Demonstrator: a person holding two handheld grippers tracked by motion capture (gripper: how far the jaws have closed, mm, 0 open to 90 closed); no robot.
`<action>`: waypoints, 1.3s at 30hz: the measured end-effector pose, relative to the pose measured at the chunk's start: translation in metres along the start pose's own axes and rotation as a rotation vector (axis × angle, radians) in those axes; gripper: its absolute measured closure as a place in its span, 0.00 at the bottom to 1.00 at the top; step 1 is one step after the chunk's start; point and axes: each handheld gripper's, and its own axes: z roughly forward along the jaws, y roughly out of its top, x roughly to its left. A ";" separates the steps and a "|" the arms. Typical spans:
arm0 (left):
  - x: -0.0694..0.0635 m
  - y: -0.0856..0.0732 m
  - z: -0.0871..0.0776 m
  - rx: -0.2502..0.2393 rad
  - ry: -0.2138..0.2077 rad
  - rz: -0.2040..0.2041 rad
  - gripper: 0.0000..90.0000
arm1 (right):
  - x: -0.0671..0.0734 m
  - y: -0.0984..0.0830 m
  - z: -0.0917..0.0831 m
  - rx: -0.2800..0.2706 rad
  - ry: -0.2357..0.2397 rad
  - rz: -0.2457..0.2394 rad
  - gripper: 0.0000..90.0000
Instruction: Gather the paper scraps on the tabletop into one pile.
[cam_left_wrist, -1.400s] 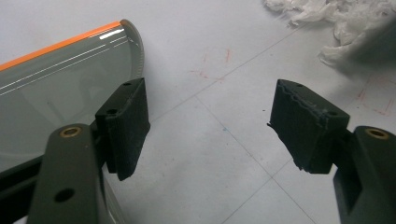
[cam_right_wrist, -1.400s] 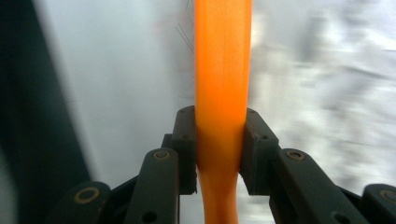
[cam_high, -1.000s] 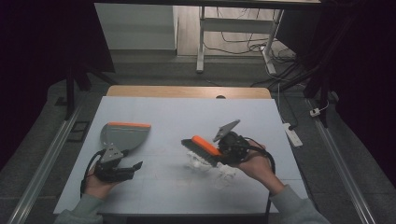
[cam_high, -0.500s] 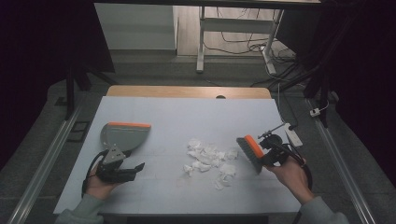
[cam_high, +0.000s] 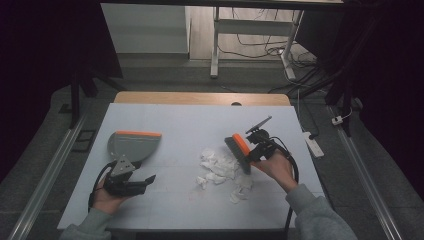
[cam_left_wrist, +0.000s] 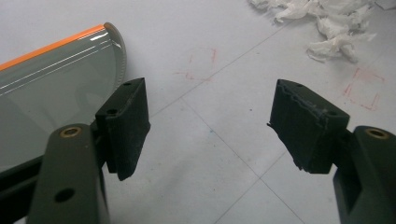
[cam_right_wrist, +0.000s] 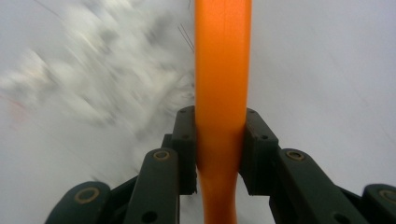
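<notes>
At the middle right of the high view, the right gripper (cam_high: 248, 149) is clamped tight on the orange brush (cam_high: 238, 151), beside the pile of torn paper (cam_high: 222, 168) on the table (cam_high: 190, 122). At the lower left, the left gripper (cam_high: 142, 180) holds nothing, its jaws wide apart. The grey dustpan (cam_high: 132, 145) lies just above it.

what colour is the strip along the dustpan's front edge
Orange, on a grey dustpan; the strip shows best in the left gripper view.
</notes>
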 end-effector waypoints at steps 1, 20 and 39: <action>0.000 0.000 0.000 0.000 0.000 -0.001 0.33 | 0.002 0.002 -0.001 -0.016 0.010 -0.004 0.78; -0.001 0.000 0.000 0.003 0.007 -0.001 0.33 | 0.002 -0.076 -0.080 -0.181 0.063 -0.371 0.78; 0.000 -0.001 0.000 0.006 0.009 -0.004 0.33 | 0.049 -0.080 -0.036 0.114 0.167 -0.782 0.78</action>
